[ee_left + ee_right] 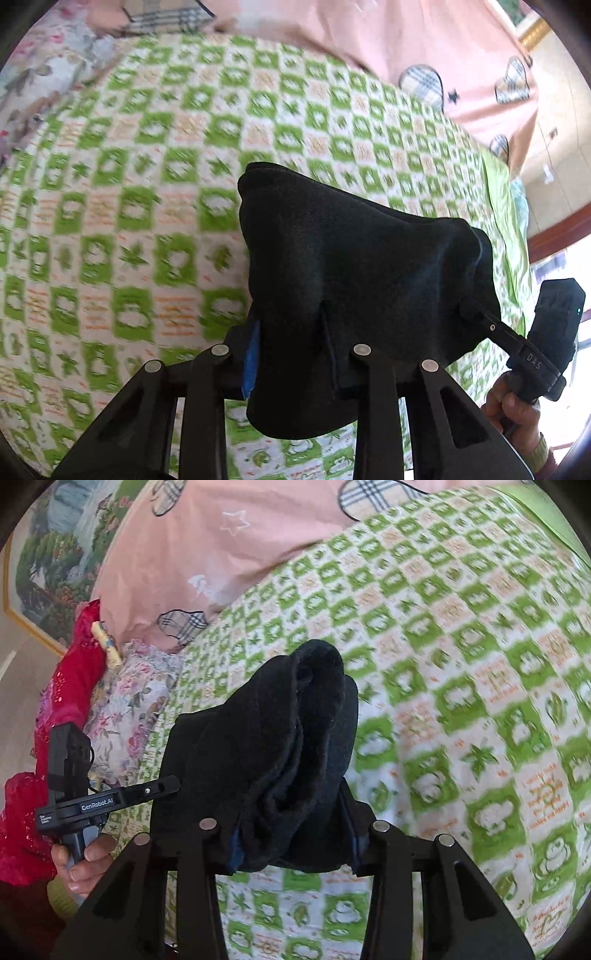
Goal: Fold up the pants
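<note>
Black pants (343, 266) hang bunched between both grippers above a bed with a green and white checked quilt (140, 192). My left gripper (291, 354) is shut on one edge of the pants; a blue pad shows at its left finger. In the left wrist view the right gripper (476, 314) bites the pants' right edge, with a hand on its handle. In the right wrist view my right gripper (291, 834) is shut on a thick bundle of the pants (280, 738), and the left gripper (170, 786) grips their left edge. The fingertips are hidden by cloth.
A pink duvet with plaid heart patches (207, 554) lies at the head of the bed. A floral pillow (129, 701) and red fabric (74, 672) lie by it. The quilt (461, 664) spreads under the pants. A framed landscape picture (55, 561) hangs on the wall.
</note>
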